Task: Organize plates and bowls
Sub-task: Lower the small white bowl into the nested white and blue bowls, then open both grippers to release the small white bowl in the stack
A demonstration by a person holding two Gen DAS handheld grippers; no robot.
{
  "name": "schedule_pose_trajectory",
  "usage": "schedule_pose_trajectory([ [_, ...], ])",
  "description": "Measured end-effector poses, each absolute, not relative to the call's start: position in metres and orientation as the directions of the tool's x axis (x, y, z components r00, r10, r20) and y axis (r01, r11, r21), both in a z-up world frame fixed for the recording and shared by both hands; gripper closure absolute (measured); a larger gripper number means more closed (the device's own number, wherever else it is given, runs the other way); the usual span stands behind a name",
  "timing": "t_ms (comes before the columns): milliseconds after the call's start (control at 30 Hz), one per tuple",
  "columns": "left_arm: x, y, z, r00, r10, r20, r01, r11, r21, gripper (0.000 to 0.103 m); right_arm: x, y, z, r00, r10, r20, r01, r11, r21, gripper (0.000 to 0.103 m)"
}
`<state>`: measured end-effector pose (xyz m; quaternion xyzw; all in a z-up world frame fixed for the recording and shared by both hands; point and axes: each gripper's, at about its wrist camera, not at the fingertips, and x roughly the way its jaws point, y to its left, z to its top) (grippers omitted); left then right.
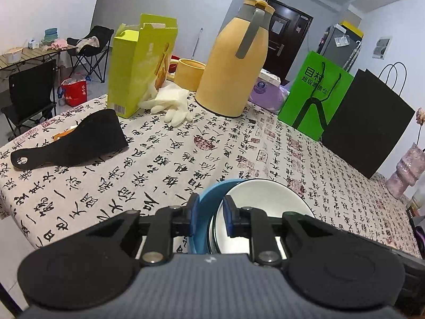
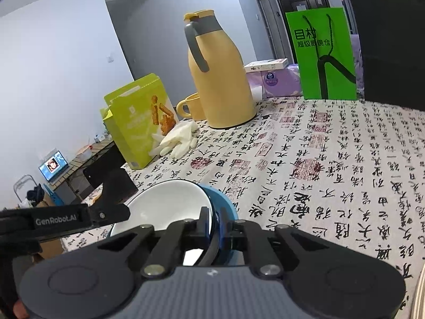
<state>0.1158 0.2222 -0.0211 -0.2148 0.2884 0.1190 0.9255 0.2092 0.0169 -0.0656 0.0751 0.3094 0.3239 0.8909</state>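
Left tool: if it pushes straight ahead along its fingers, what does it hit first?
It is already shut on the nested bowls: the left tool straddles the blue bowl rim, white bowl inside. Beyond them lies bare tablecloth; the yellow jug stands farther back, probably first, though depth is unclear.

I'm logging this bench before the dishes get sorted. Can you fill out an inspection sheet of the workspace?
Surface: table under a calligraphy-print cloth.
Job's things: white bowl nested in a blue bowl, both at the near edge.
Clutter: yellow jug, mug, snack box, gloves, green bag, black bag, black holder.
Grippers: left claw shut on the bowls' rims; right claw shut on the opposite rims.
Cables: nothing seen.
Surroundings: folding chairs, dark door.
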Motion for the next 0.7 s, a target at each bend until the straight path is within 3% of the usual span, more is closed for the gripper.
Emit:
schedule_pose_trajectory([
  [200,0.1146,0.2225,-0.0220,0.811,0.090,-0.578,-0.342,0.875,-0.344,0.083,0.2045,0.0081,-0.0599,0.610,0.641,-0.466,-0.541,0.767,0.347,0.093],
  [700,0.1244,0.2203,-0.0272,0.794,0.052,-0.605,-0.342,0.862,-0.374,0.089,0.2085,0.0135,-0.0652,0.602,0.634,-0.486,-0.521,0.772,0.363,0.099],
])
